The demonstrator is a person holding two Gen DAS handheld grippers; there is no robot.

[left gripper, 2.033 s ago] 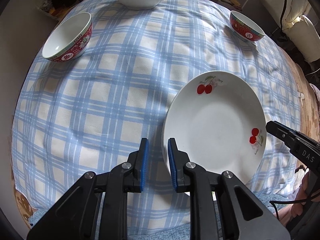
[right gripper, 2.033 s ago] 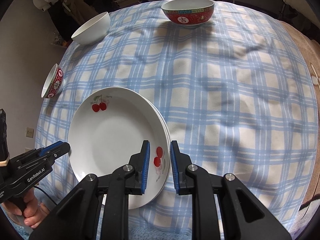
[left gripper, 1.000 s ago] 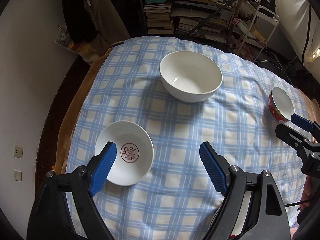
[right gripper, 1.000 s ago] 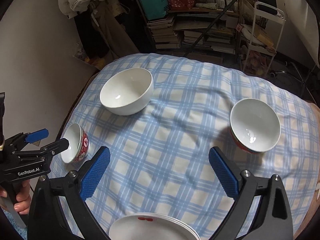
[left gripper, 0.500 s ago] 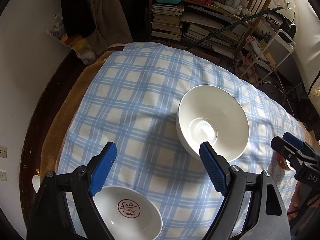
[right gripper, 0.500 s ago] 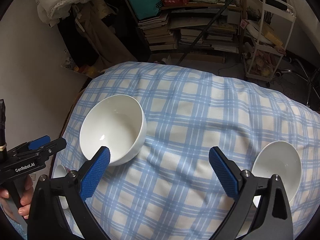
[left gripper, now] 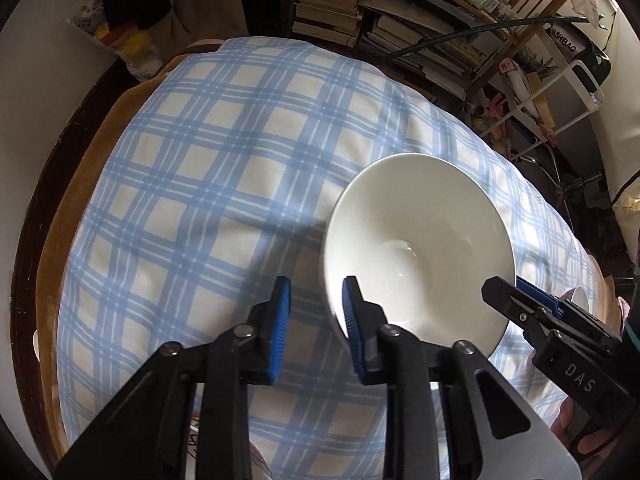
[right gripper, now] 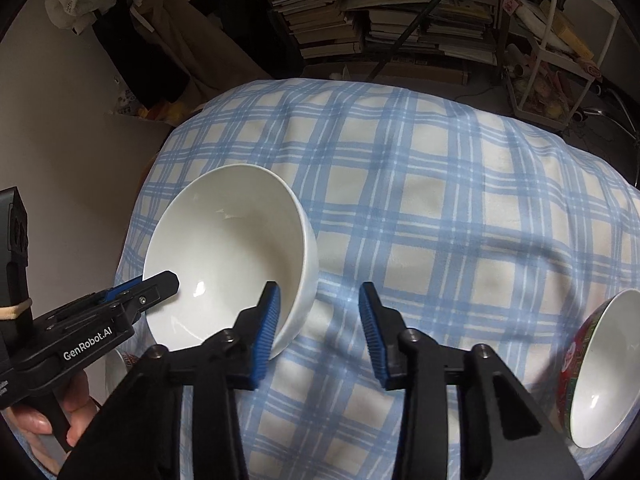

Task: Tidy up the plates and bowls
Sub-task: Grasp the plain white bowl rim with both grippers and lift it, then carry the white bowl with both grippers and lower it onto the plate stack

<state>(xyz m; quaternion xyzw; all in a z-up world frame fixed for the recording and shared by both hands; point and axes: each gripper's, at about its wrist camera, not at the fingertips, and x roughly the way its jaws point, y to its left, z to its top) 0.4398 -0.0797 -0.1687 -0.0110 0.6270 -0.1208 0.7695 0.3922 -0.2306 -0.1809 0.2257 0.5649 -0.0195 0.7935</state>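
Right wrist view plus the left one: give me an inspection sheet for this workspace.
Surface: blue plaid cloth, rumpled.
Job's things: white bowl, upright; red patterned bowl at the right edge.
Clutter: nothing seen.
Grippers: left gripper and right gripper each straddle the white bowl's rim, on opposite sides; both sets of jaws have just been closing, pads not yet pressing.
Cables: nothing seen on the cloth.
Surroundings: stacked books, white wire rack.
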